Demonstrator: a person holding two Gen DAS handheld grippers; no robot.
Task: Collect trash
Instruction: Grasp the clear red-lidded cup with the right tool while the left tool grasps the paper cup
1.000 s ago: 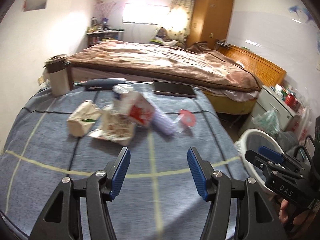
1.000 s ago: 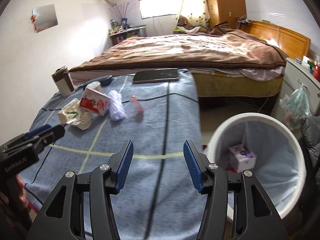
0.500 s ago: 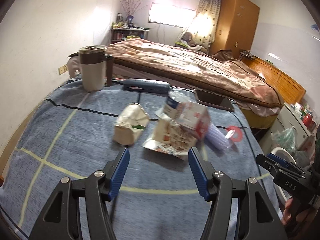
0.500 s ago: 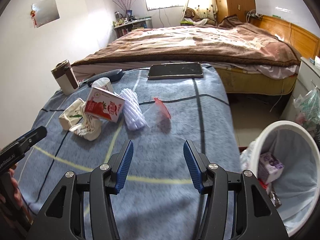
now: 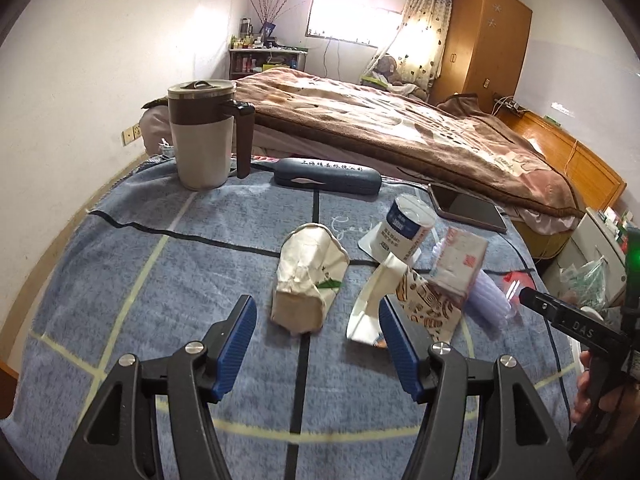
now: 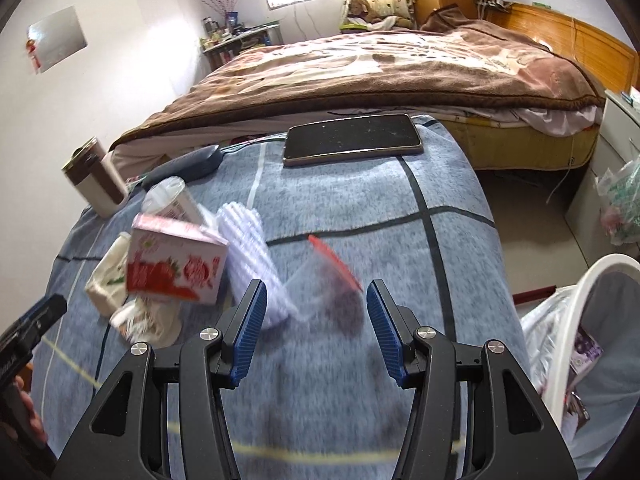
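Trash lies in a heap on the blue blanket. A crushed cream paper carton lies just beyond my left gripper, whose jaws are opening with nothing pressed between them. To its right are a torn snack wrapper, a blue-and-white cup and a pink strawberry carton. In the right wrist view the strawberry carton, a ribbed white plastic piece and a clear bag with a red strip lie ahead of my right gripper, which is open and holds nothing.
A mug with a brown lid, a dark glasses case and a tablet sit at the blanket's far edge. A white bin with a grey liner stands low at the right. A bed with a brown cover lies behind.
Both grippers have swung left and come closer to the trash heap. The bin has slid to the right edge of the right wrist view. The left jaws stand slightly wider.
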